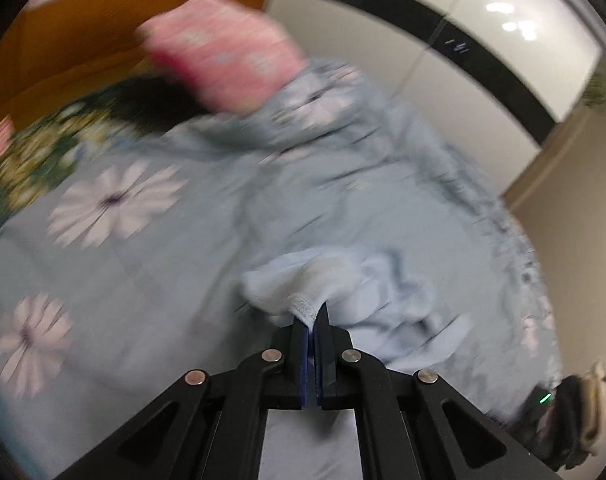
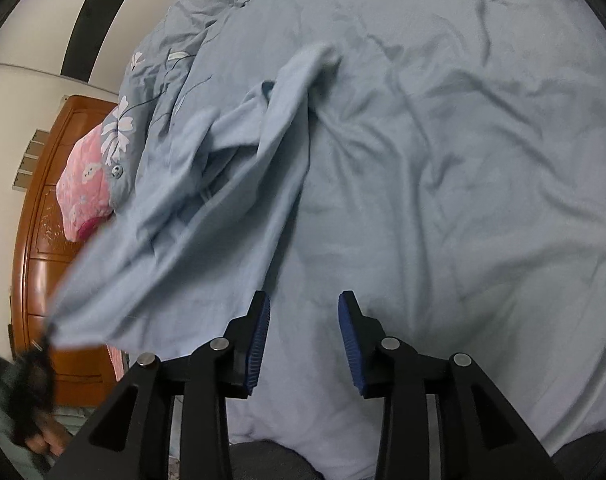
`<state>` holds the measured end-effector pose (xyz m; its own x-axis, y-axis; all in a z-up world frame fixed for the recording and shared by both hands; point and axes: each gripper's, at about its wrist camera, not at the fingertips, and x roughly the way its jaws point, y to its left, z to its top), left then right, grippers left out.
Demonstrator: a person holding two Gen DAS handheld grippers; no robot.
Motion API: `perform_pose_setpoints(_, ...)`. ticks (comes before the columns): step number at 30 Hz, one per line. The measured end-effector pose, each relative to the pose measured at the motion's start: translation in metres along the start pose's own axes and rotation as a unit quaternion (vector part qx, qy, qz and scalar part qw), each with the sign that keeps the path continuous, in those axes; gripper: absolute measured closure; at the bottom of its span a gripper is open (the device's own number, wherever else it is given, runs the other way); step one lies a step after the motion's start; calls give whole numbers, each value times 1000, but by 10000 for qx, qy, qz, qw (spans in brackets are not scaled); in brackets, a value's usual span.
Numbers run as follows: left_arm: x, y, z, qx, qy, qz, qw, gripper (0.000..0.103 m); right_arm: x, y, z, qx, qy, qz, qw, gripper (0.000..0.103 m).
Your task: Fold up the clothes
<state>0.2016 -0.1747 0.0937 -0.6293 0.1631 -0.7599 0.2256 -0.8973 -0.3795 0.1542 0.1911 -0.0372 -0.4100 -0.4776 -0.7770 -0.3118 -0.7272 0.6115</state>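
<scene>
A: Item one, left hand-held gripper [image 1: 313,322]?
B: Jaws pressed together, pinching a stitched hem of the garment [image 1: 323,280]. The left wrist view is motion-blurred, but the grip itself reads sharp: the hem sits between the blue pads [image 1: 303,344].

A: Item two, right hand-held gripper [image 2: 304,306]?
B: Jaws spread, nothing between them. Blue ribbed pads [image 2: 259,344] stand apart over pale blue cloth; whether that cloth is garment or sheet I cannot tell.

A: Item three, the garment?
B: Pale blue, soft knit. In the right wrist view the garment [image 2: 223,216] stretches from the middle of the bed down to the lower left, where one corner is lifted and pulled to a point at a blurred dark gripper [image 2: 35,376]. A sleeve-like fold runs up toward the centre. The rest lies rumpled on the bed.

A: Item four, bedding?
B: Blue sheet [image 2: 463,160], creased. A quilt [image 1: 115,200] in blue with large white flowers lies beside it. A pink pillow [image 1: 223,64] sits near the wooden headboard [image 1: 103,20], with a dark floral cloth [image 1: 43,152] just beside the pillow.

A: Item five, surroundings?
B: White wall [image 1: 483,40] with a black band. In the right wrist view, part of a person's hand [image 2: 43,444] at the lower left, below the blurred gripper.
</scene>
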Motion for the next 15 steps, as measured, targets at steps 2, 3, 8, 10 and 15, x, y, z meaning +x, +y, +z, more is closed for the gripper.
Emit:
perform_pose_setpoints(2, -2, 24, -16, -175, 125, 144, 9997, 101, 2, 6, -2, -33, 40, -15, 10000, 66)
perform_pose_setpoints(3, -2, 32, -22, -257, 163, 173, 9994, 101, 4, 9, -2, -33, 66, -23, 10000, 66)
perform_pose_setpoints(8, -4, 51, -37, -482, 297, 146, 9983, 101, 25, 34, -3, -81, 231, 217, 9995, 66)
perform_pose_setpoints(10, -6, 47, -34, -415, 277, 45, 9987, 101, 36, 48, -5, -79, 317, 294, 9990, 62)
perform_pose_setpoints(15, -16, 32, -20, -226, 137, -236, 9994, 101, 68, 67, -7, 252, 471, 150, 9985, 62)
